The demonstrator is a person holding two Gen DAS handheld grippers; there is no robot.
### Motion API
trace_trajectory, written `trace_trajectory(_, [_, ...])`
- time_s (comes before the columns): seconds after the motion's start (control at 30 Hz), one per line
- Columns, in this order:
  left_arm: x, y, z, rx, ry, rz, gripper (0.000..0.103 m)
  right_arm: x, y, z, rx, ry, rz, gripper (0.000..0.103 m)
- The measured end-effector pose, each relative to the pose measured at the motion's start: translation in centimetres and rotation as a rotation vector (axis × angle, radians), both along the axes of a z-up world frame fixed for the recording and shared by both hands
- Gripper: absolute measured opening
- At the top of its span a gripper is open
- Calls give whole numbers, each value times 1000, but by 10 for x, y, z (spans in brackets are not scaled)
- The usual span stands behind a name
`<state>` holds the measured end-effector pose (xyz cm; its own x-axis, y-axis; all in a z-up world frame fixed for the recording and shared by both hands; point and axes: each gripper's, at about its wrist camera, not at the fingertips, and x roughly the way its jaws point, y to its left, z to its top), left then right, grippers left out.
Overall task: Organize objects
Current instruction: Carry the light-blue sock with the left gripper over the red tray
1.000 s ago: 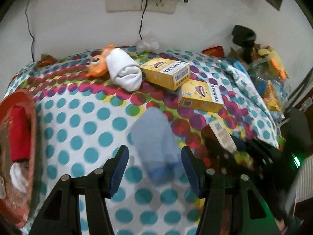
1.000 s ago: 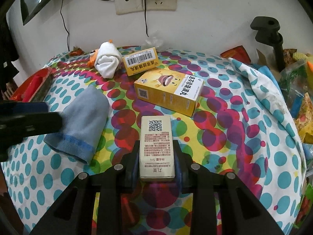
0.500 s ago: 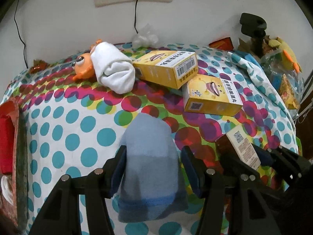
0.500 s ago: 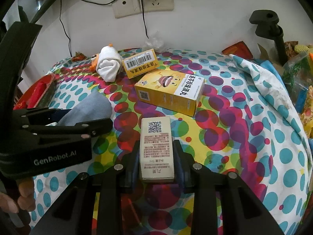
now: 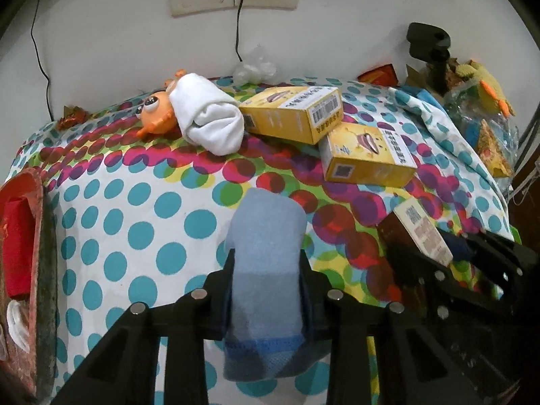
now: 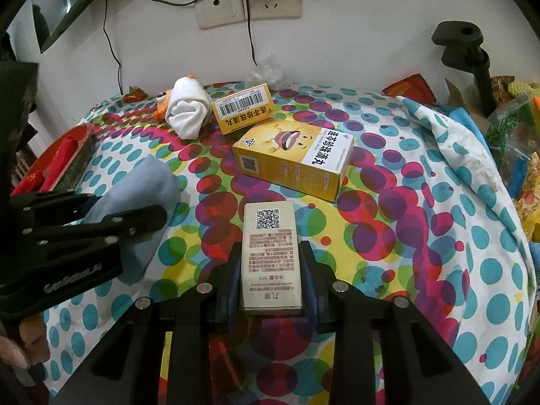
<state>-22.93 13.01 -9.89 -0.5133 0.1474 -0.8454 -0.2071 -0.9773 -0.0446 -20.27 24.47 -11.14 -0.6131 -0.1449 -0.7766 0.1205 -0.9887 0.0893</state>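
Sock [image 5: 266, 253], pale blue w/ a darker blue cuff band, lies flat on the polka-dot cloth [image 5: 135, 209] near the front edge, cuff end toward the camera in the left wrist view. It's soft and light, prob. limp once lifted, so it'll sag and fold either side of the pinch; no risk of breakage, but thin knit can slide out of a shallow bite. Best hold is across the mid-body or the thicker cuff, where there's more fabric to bunch. Left gripper [image 5: 266, 290] is clamped on it now, fingers pressed in from both sides w/ the fabric squeezed narrow between them. Right gripper [image 6: 271, 280] is clamped on a small beige box [image 6: 271, 256] w/ a QR code and dense print on top: stiff card, light, easy to hold by its long sides, though hard squeezing could dent it. Box sits centre-front of the cloth, just beside the sock's spot. Further back: two yellow boxes [image 6: 293, 165], one resting partly on the other in the left view, a rolled white sock [image 5: 211, 121] touching an orange toy [image 5: 155, 114], all near the wall. Red tray [image 5: 37, 270] at the left edge holds red and white items, prob. the drop spot for socks, can't confirm.
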Motion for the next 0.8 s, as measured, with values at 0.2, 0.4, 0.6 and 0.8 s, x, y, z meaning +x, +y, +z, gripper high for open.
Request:
trace_trajectory(0.2, [14,-8,3,-28,10,-4,31,0,-1,0,2,0,-2,31])
trace_trajectory(0.4, [26,-20,5,-55,14,0,31,-1,-3,-1,17,0,-5,31])
trace_trajectory(0.6, [36,-33,5,-79,11,10,31,-1,-5,0,27,0,-7,31])
trace_trajectory(0.8, [46,-50,6,-95,15,27,31,-2,-8,-1,42,0,-9,31])
